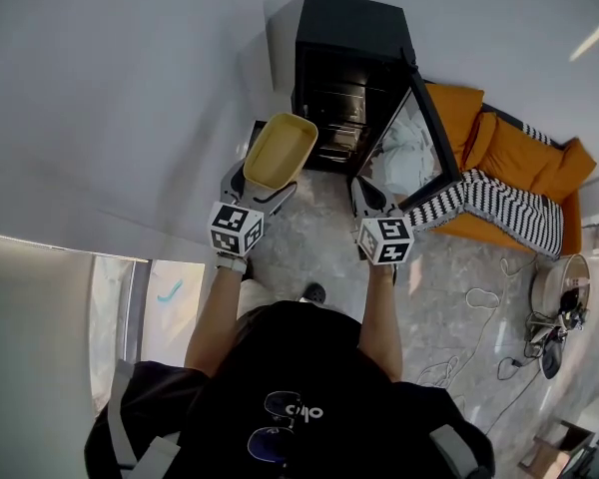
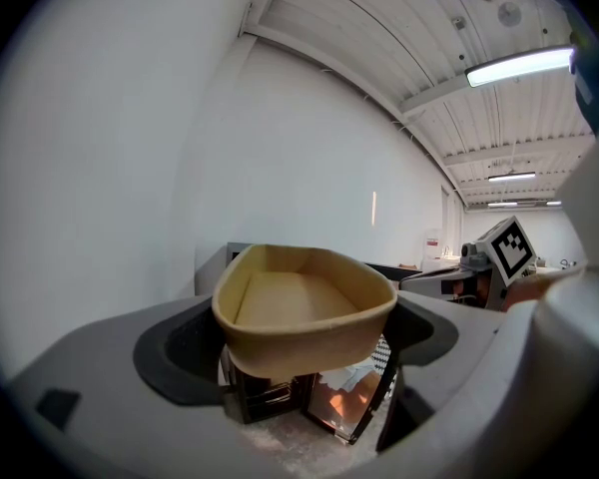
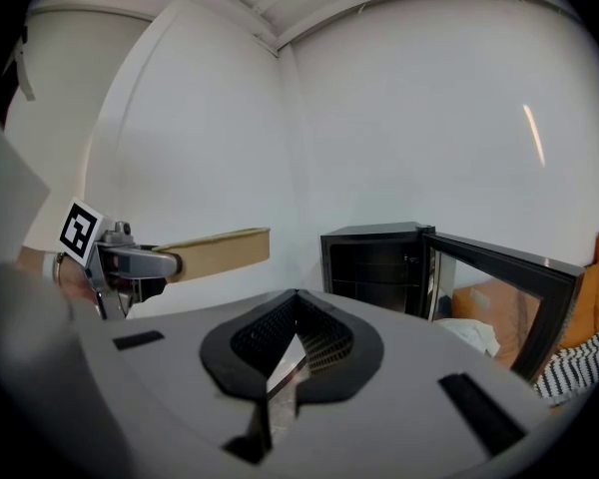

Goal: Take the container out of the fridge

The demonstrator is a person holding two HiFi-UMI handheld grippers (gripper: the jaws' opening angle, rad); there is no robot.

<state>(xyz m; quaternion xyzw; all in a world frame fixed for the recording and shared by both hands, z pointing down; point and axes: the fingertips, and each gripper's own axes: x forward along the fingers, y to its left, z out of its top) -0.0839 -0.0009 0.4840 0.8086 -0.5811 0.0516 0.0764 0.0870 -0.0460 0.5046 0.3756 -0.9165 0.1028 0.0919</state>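
A tan, empty, boat-shaped container [image 1: 279, 149] is out of the fridge, held in the air in front of it. My left gripper [image 1: 259, 190] is shut on the container's near end; in the left gripper view the container [image 2: 303, 309] fills the space between the jaws. The small black fridge [image 1: 347, 74] stands on the floor against the white wall, its glass door [image 1: 416, 140] swung open to the right. My right gripper [image 1: 367, 196] hovers to the right of the container, shut with nothing in it [image 3: 295, 299]. The right gripper view shows the container [image 3: 221, 251] side-on and the fridge [image 3: 377, 262].
An orange sofa [image 1: 524, 163] with a striped black-and-white blanket [image 1: 499, 208] lies right of the fridge door. Cables [image 1: 479, 337] and a round metal pot [image 1: 559, 285] are on the marbled floor at the right. A white wall [image 1: 130, 98] runs along the left.
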